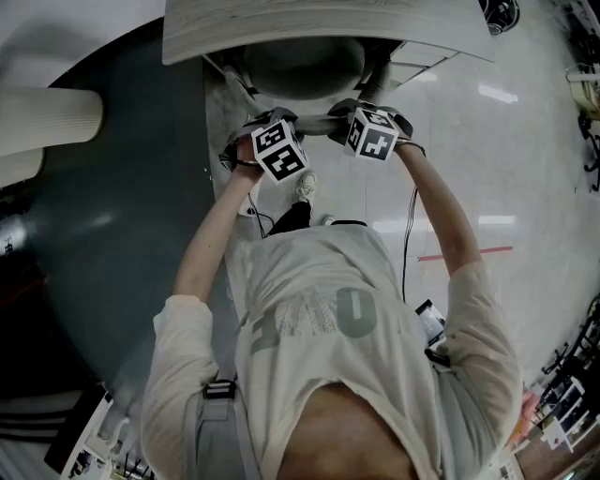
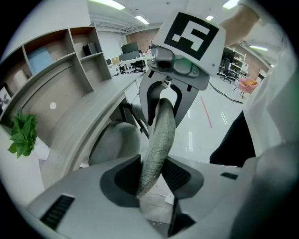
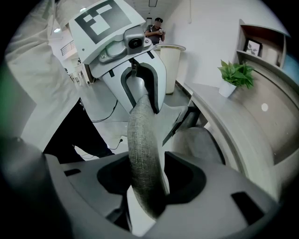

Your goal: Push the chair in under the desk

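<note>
The chair's seat (image 1: 305,66) sits tucked beneath the pale desk (image 1: 281,28). Its grey fabric back (image 1: 324,123) shows only as a curved top edge between my two grippers, which face each other along it. My left gripper (image 1: 298,129) is shut on that edge (image 2: 161,135), with the fabric pinched between its pads (image 2: 152,175). My right gripper (image 1: 341,119) grips the same edge (image 3: 142,135) from the other end, fabric filling its jaws (image 3: 152,179). Each gripper view shows the other gripper across the back. The chair's base is hidden.
The curved desk (image 3: 233,126) carries a potted plant (image 3: 236,74) and shelves (image 2: 70,46). A white cylinder (image 3: 170,65) and a person (image 3: 156,30) stand beyond. Dark carpet (image 1: 122,234) lies left, glossy floor with a cable (image 1: 410,234) and red line (image 1: 464,253) right.
</note>
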The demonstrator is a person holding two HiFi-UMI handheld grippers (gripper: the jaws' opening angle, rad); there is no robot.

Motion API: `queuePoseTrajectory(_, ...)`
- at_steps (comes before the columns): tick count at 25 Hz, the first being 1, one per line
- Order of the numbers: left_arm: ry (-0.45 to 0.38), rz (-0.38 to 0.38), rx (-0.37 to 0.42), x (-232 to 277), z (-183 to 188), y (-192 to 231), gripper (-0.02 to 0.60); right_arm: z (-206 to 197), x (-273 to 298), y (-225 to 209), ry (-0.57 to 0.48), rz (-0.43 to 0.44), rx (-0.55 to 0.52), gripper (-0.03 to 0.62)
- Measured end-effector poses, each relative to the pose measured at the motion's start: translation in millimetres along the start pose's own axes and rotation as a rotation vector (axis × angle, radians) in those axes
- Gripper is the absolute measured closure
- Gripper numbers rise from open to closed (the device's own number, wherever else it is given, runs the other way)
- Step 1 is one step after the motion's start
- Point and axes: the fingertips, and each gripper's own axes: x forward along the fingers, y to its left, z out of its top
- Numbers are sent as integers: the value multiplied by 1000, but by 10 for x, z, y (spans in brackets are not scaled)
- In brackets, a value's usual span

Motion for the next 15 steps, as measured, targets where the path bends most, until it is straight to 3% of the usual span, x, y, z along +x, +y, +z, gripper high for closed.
queuePoseTrajectory(7,-9,-43,-19,58,150,29,428,-130,-68,-137,32,-44,28,408)
queuePoseTrajectory(15,-17,-26,-16,76,154,15,428,-159,-53,-140,31,-77,26,408)
